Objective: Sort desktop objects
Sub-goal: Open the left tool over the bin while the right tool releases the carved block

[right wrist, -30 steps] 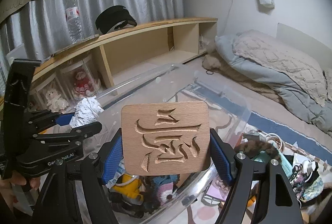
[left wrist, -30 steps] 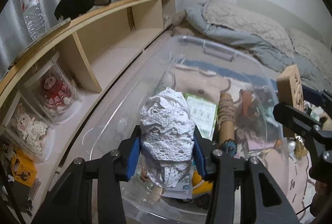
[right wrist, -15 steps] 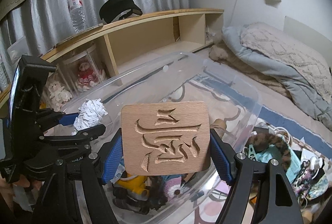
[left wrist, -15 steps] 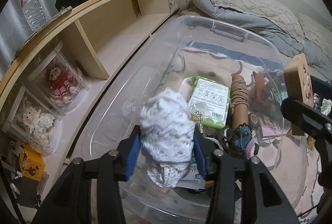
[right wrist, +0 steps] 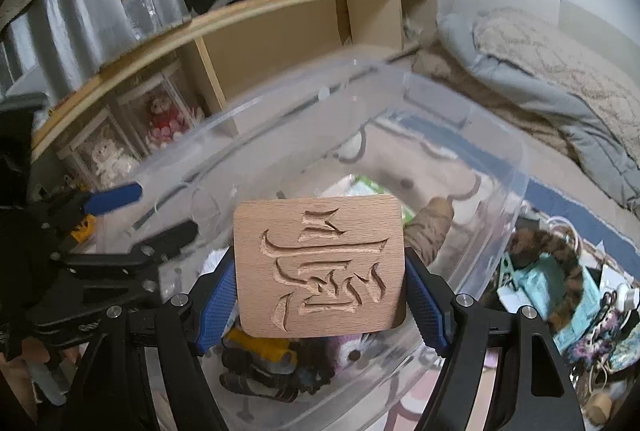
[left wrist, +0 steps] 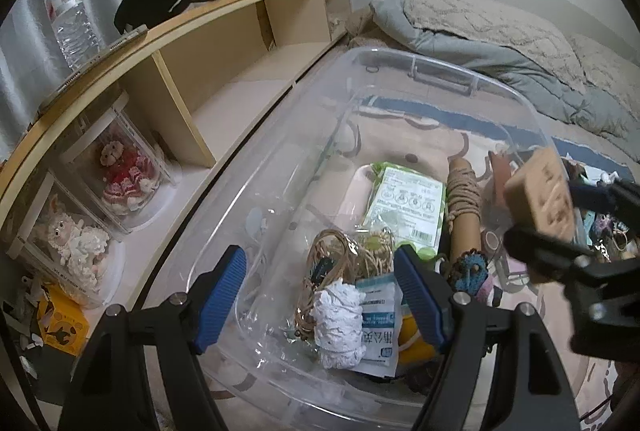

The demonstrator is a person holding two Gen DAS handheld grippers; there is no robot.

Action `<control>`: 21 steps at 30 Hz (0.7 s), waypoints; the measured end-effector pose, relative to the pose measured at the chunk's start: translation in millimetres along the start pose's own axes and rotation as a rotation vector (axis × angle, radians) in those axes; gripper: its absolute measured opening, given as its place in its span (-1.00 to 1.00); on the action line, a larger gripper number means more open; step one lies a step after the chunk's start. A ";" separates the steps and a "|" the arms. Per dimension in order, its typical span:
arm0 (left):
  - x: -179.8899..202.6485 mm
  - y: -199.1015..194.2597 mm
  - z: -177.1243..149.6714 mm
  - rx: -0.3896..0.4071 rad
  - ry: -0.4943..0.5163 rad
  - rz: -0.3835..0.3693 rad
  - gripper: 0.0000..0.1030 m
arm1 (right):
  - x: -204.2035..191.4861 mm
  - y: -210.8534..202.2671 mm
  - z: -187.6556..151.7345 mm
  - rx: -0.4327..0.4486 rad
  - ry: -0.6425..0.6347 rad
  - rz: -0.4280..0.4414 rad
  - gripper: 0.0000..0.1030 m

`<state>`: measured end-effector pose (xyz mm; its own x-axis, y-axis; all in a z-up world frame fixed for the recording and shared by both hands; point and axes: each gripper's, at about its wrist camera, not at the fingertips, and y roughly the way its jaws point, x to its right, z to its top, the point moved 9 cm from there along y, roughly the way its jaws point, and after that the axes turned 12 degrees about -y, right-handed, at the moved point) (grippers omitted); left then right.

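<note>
Clear plastic walls of the storage bin (left wrist: 440,67) fill the left wrist view. The left gripper (left wrist: 320,295) hangs over its near end with jaws opening and nothing between the pads; the white lace bundle (left wrist: 338,323) lies loose below on the bin floor, touching a paper packet (left wrist: 376,327) and a tangle of cord (left wrist: 340,259). At the right edge the right gripper (left wrist: 560,231) carries a wooden block (left wrist: 540,195) above the bin.

From the right wrist view, the right gripper (right wrist: 320,295) has its blue pads pressed on both sides of the wooden block (right wrist: 320,267), carved face toward the camera, over the bin (right wrist: 500,167) and its clutter. The two grippers are near each other, so bringing the block down could knock them together, or it could land on the lace and cord if let go too high
</note>
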<state>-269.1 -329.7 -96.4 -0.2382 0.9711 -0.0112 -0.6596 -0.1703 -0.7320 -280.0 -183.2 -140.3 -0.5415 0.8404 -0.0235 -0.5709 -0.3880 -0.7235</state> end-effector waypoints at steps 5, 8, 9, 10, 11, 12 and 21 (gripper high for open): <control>-1.4 0.3 0.0 0.010 0.004 0.002 0.48 | -4.0 16.0 -9.6 -0.074 -0.035 -0.008 0.50; -2.2 0.5 0.0 0.015 0.009 -0.001 0.48 | -9.0 22.4 -13.9 -0.109 -0.067 -0.007 0.50; -2.3 0.4 0.2 0.018 0.010 -0.006 0.48 | -9.4 23.7 -15.4 -0.120 -0.077 -0.011 0.50; -2.2 0.0 0.0 0.022 0.010 -0.010 0.48 | -10.8 25.5 -16.9 -0.131 -0.089 -0.016 0.50; -2.4 0.0 0.1 0.025 0.011 -0.012 0.48 | -11.6 26.8 -18.0 -0.139 -0.096 -0.020 0.50; -3.1 0.1 0.3 0.027 0.012 -0.011 0.48 | -11.7 28.1 -18.6 -0.147 -0.099 -0.023 0.50; -9.6 3.3 -1.3 0.023 0.013 -0.010 0.48 | -13.5 33.2 -20.8 -0.178 -0.128 -0.058 0.50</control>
<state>-268.0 -339.4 -99.6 -0.2223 0.9749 -0.0131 -0.6783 -0.1643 -0.7162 -278.8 -199.6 -178.3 -0.5912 0.8002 0.1009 -0.4913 -0.2582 -0.8318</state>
